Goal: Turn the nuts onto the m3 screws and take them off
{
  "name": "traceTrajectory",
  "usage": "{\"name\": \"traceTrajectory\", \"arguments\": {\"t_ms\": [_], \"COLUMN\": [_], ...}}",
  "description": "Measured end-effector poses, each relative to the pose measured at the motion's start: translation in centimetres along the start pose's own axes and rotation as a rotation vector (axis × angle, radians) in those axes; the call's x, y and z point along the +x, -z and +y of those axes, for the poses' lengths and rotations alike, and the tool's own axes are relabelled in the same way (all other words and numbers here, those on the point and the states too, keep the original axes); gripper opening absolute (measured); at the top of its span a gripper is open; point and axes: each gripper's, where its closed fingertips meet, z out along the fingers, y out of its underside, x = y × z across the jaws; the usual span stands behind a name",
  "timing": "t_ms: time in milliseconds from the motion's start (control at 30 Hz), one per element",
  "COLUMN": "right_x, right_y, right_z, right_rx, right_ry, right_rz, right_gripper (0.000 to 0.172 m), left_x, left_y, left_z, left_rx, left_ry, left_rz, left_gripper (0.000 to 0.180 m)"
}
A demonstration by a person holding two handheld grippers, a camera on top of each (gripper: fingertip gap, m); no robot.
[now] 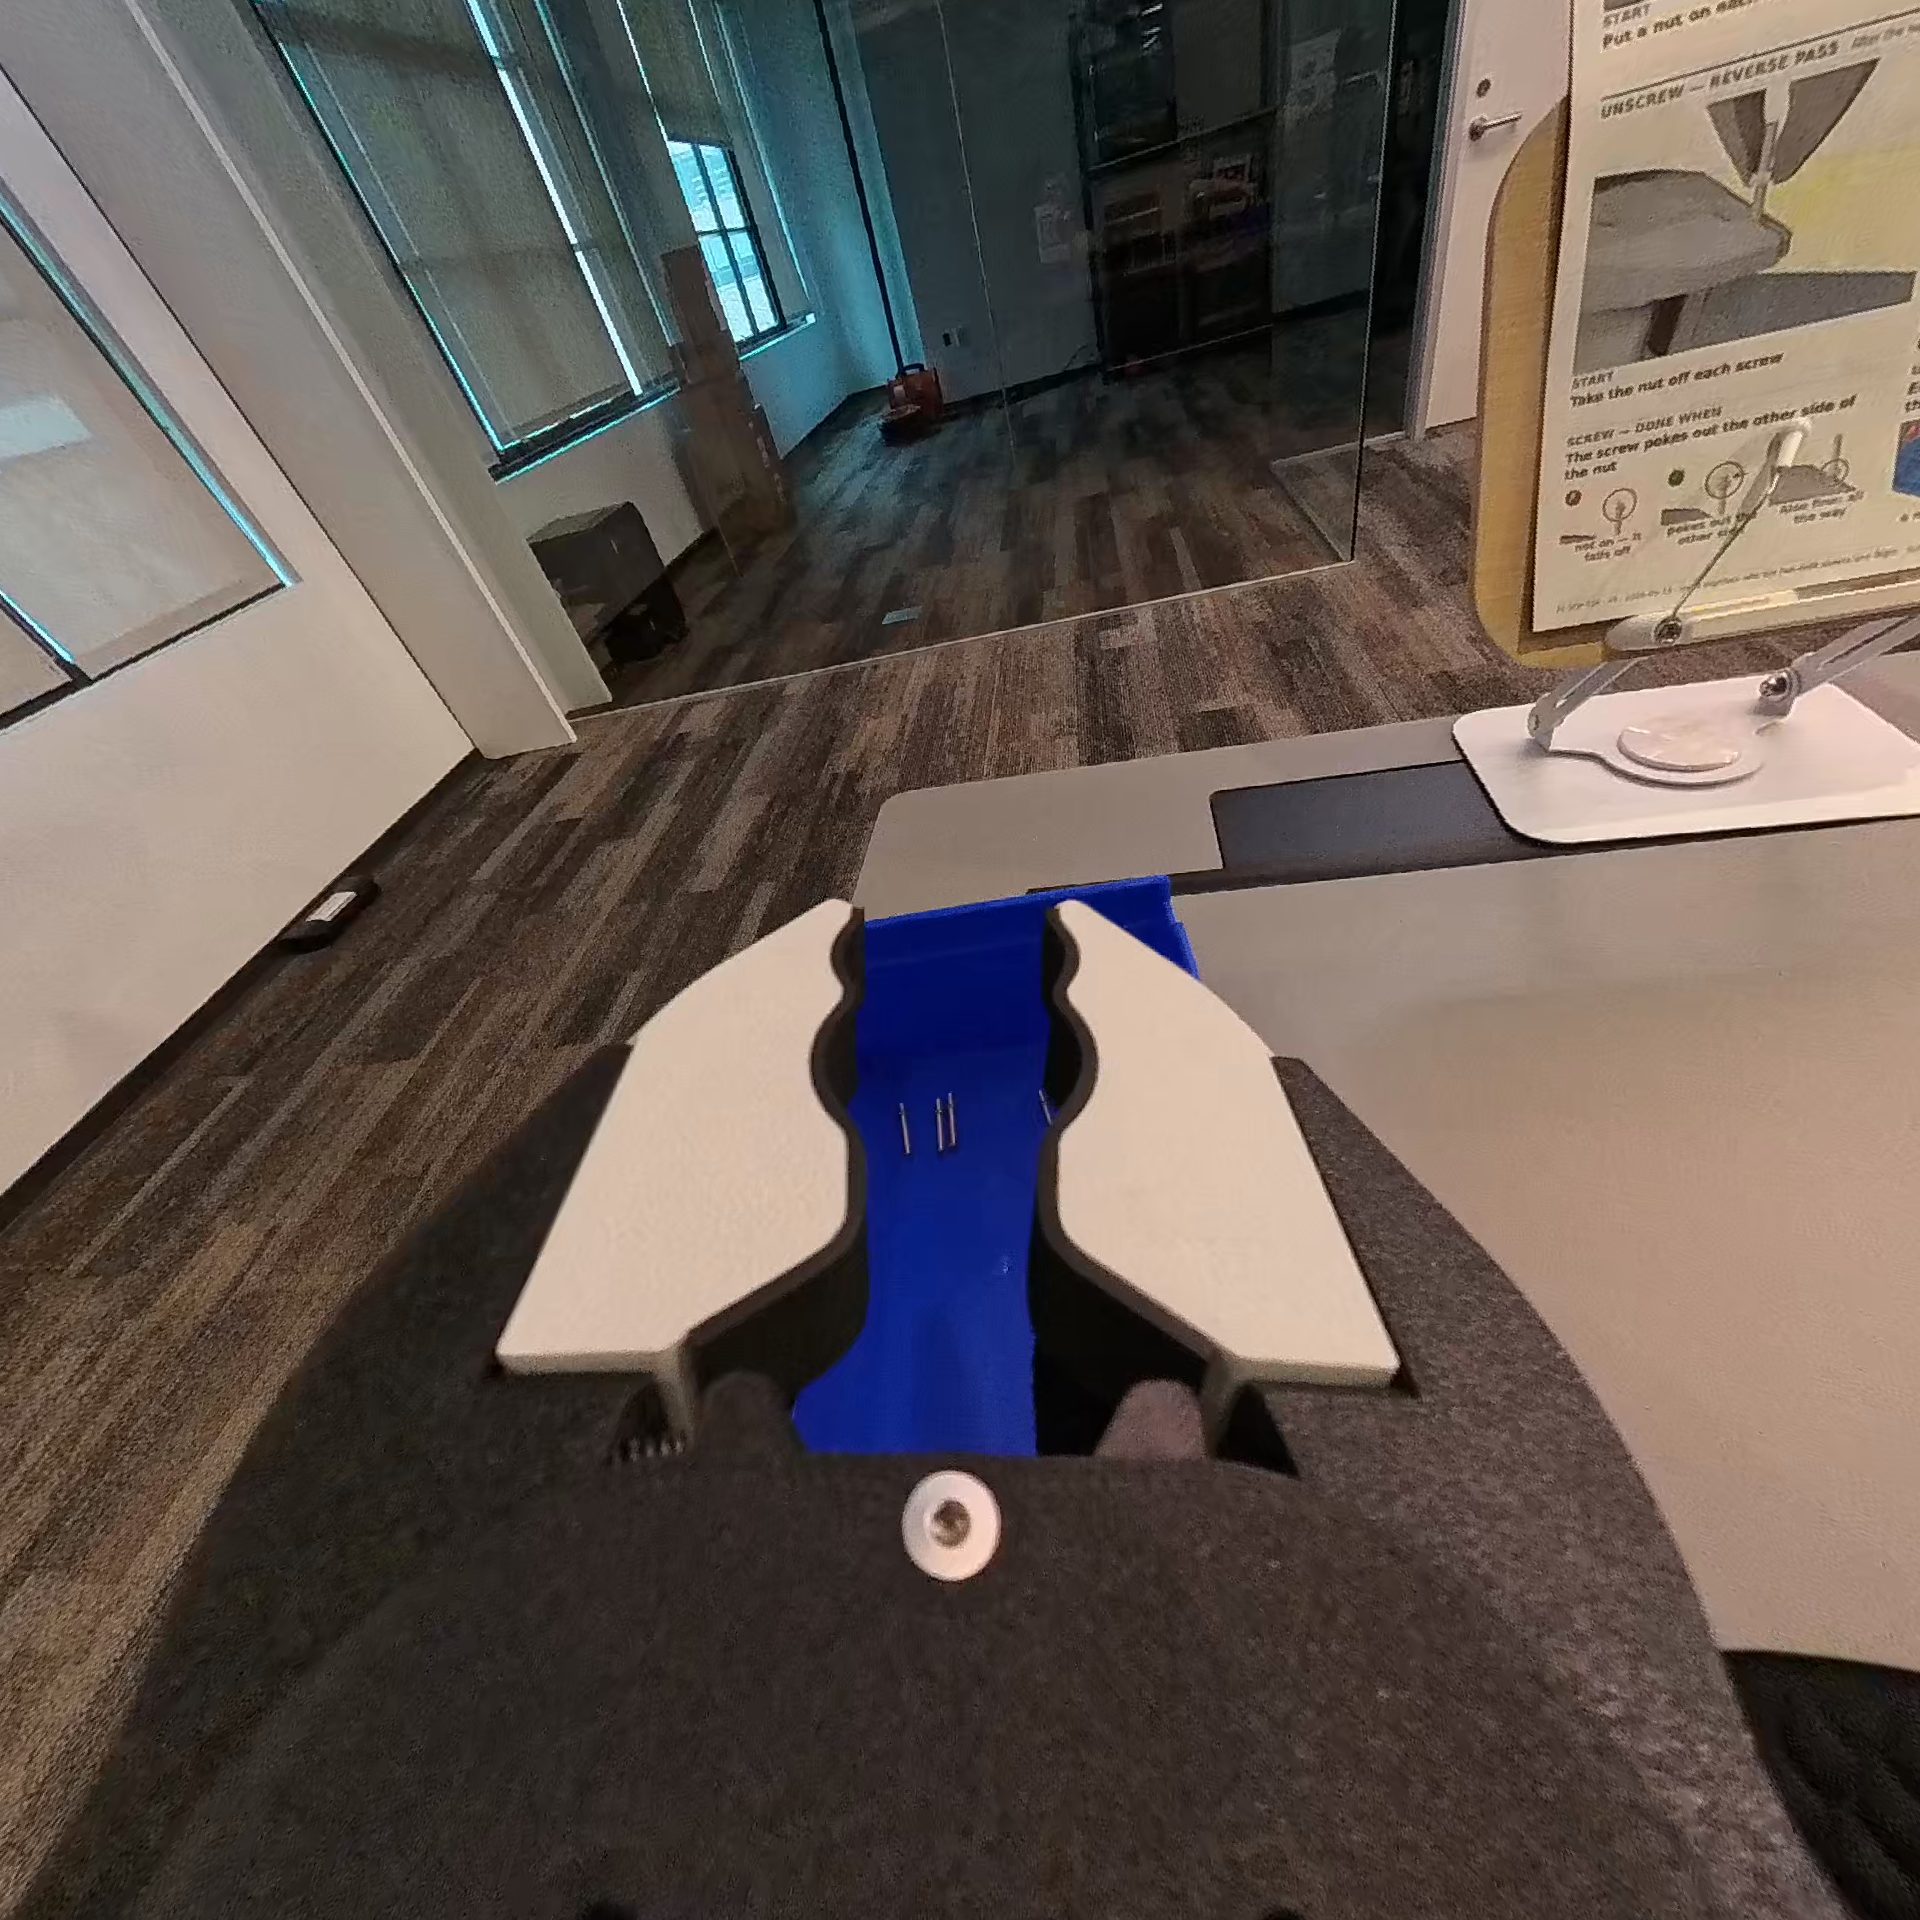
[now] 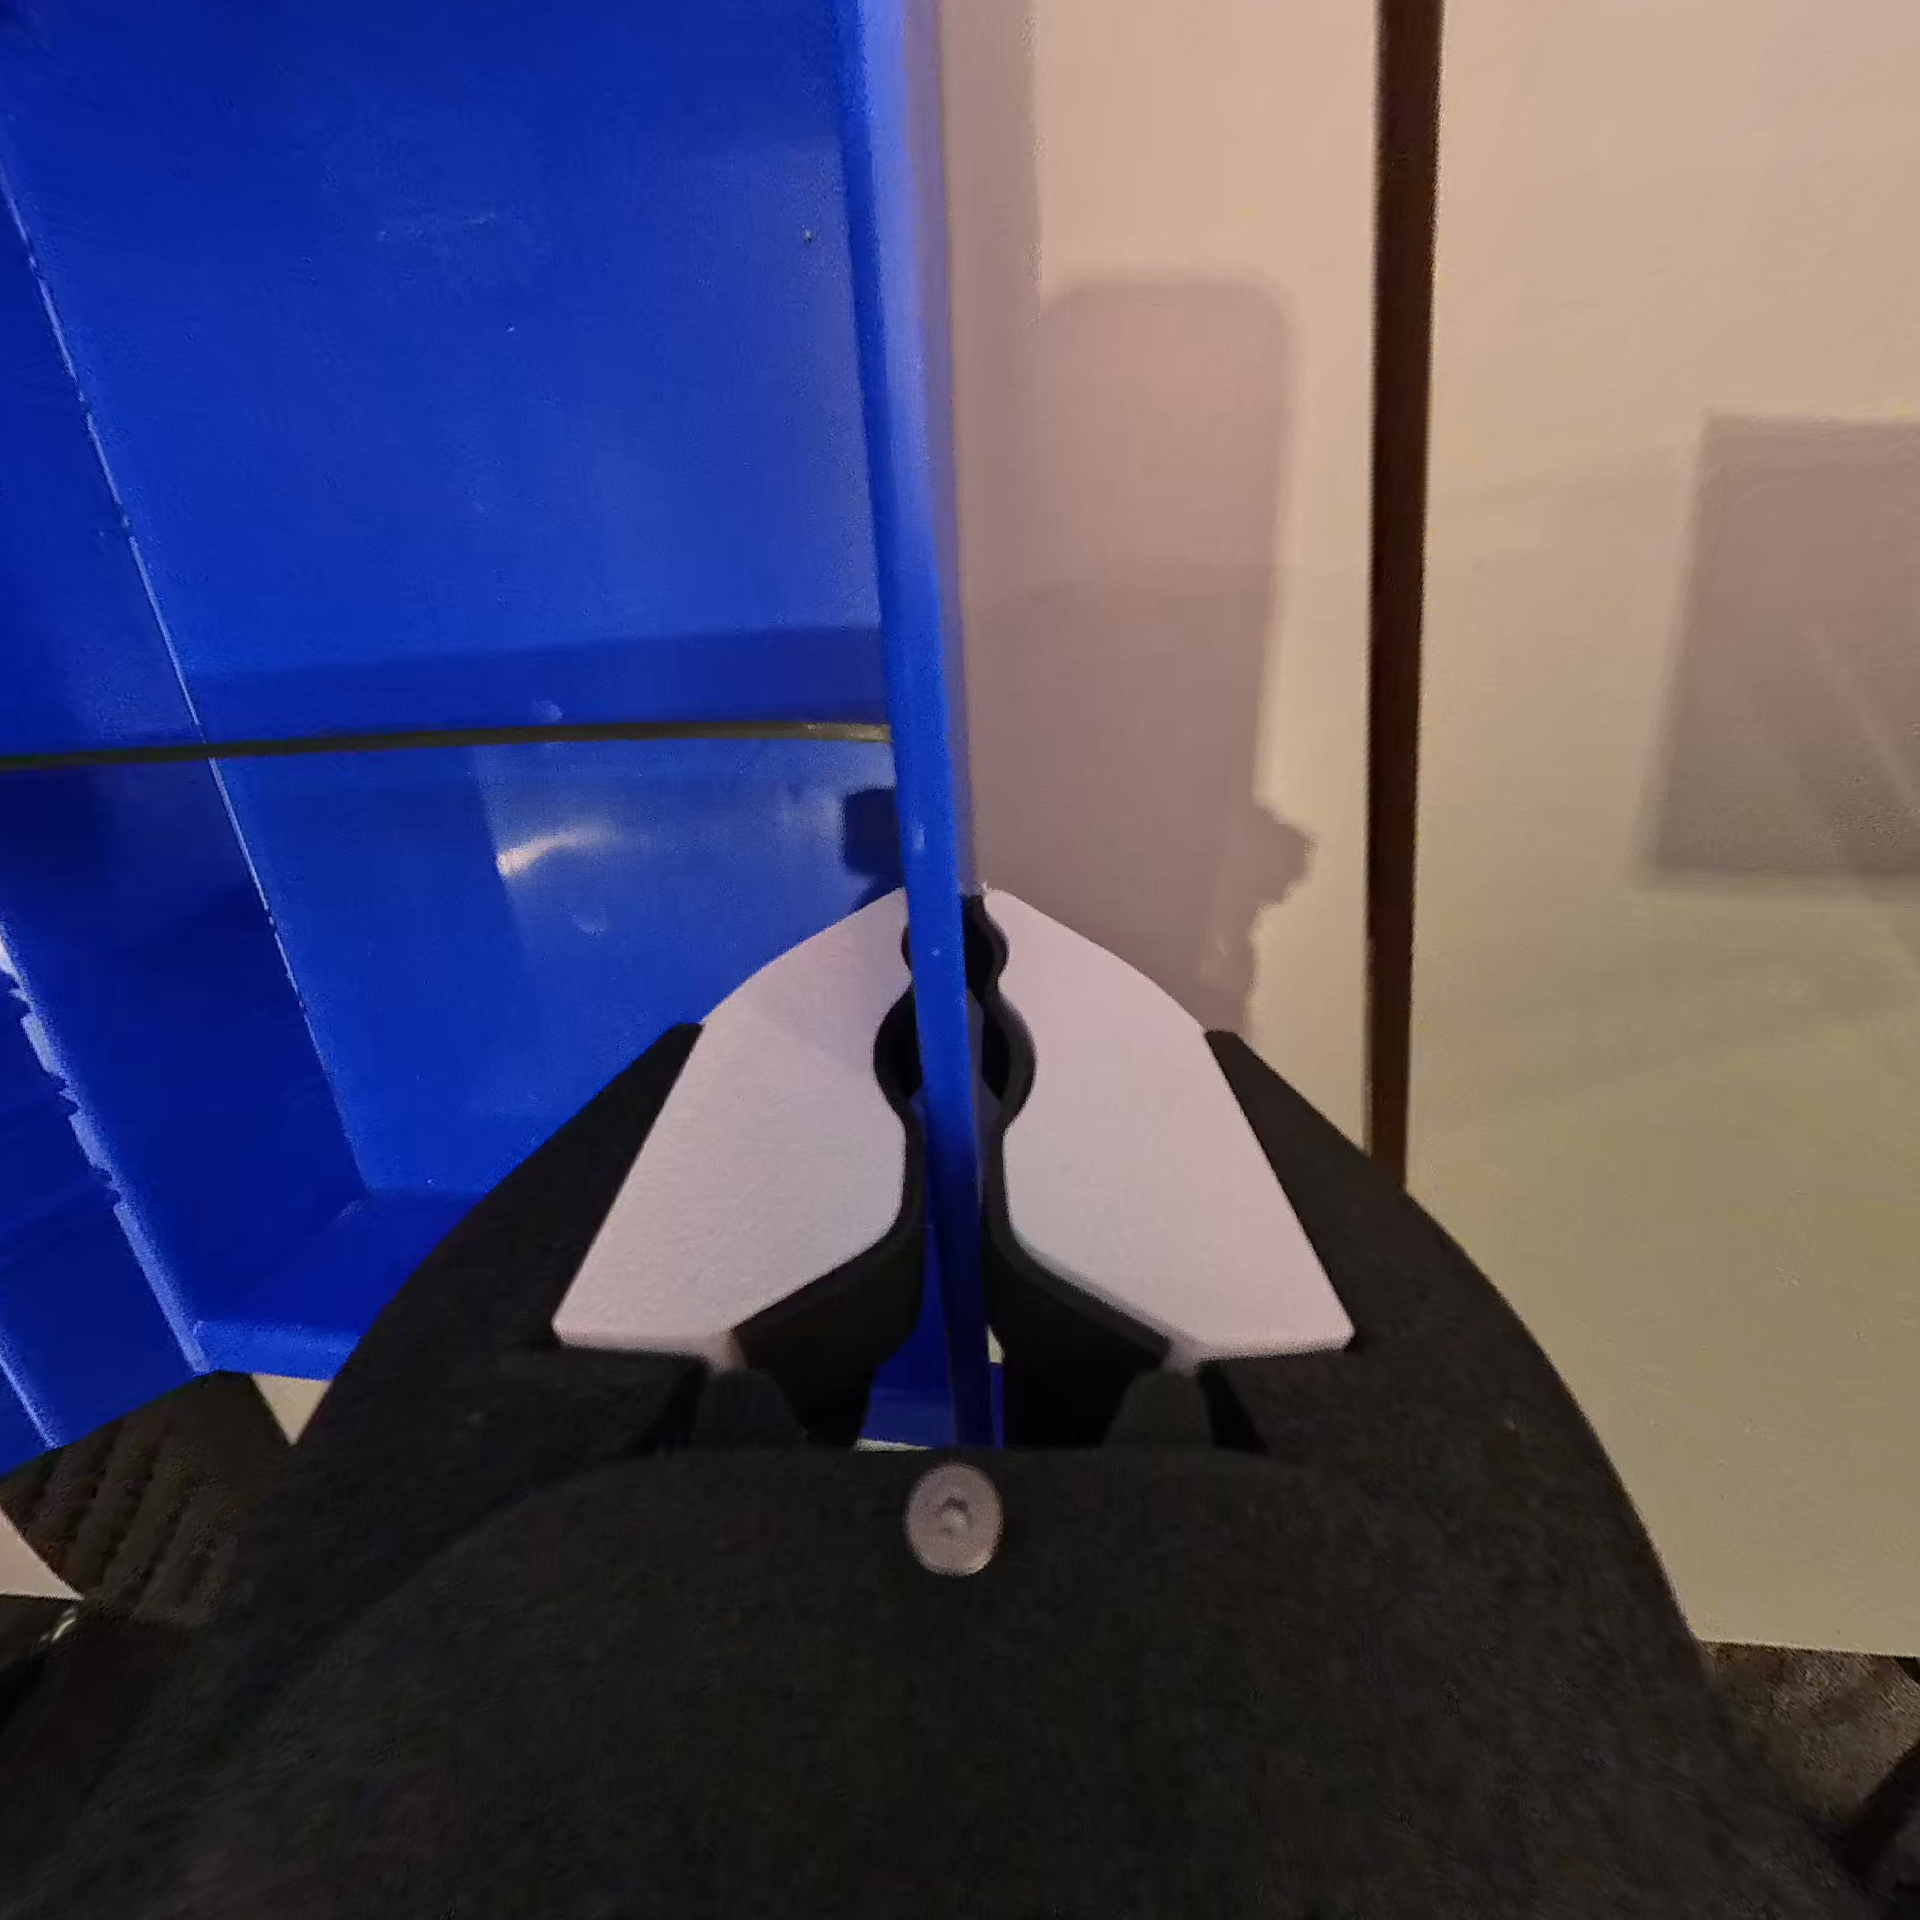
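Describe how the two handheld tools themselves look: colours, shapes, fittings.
Both tools look alike. The left tool and right tool each have a broad, rounded, speckled black body, one silver screw at its middle, and two flat pale grey fingers tapering forward, lined with wavy black pads. No cables or sleeves show.

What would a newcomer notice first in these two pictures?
The bright blue bin stands out: the right gripper is shut on its thin side wall. In the left view, the left gripper hangs open above the bin, where thin metal pins lie on its floor.
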Motion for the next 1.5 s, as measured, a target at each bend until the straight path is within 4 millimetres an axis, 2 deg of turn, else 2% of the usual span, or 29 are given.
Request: {"name": "traceTrajectory", "arguments": {"t_ms": [167,300,867,1100,1233,1333,1433,1500], "right_x": [1.2,1.7,2.4,2.6,2.3,1.6,-0.7,-4.0], "right_y": [0.2,0.2,0.5,1.1,3.4,6.7,12.1,16.4], "right_z": [0.0,0.0,0.8,0.3,-1.7,-3.8,-6.3,-7.6], "right_rx": [0.003,-0.002,0.005,0.115,0.278,0.429,0.642,0.825], "right_ry": [0.019,0.073,0.214,0.295,0.319,0.364,0.447,0.518], "right_rz": [0.000,0.000,0.004,0.043,0.087,0.158,0.264,0.300], "right_gripper": [0.005,0.006,0.007,0.013,0.013,0.018,0.019,0.019], "left_x": [0.5,0.2,-0.4,-0.7,-0.8,-1.1,-1.6,-1.8], "left_y": [-0.4,-0.3,0.2,0.6,0.8,1.0,1.0,0.8], "left_z": [0.8,1.6,2.6,2.8,2.8,2.8,3.5,4.5], "left_rx": [-0.019,-0.042,-0.059,-0.077,-0.076,-0.067,-0.075,-0.103], "left_ry": [-0.013,-0.021,-0.022,0.004,0.003,0.011,0.016,0.013], "left_rz": [0.014,0.010,0.013,0.017,0.017,0.014,0.012,0.027], "left_gripper": [0.031,0.032,0.032,0.048,0.054,0.054,0.054,0.053]}}
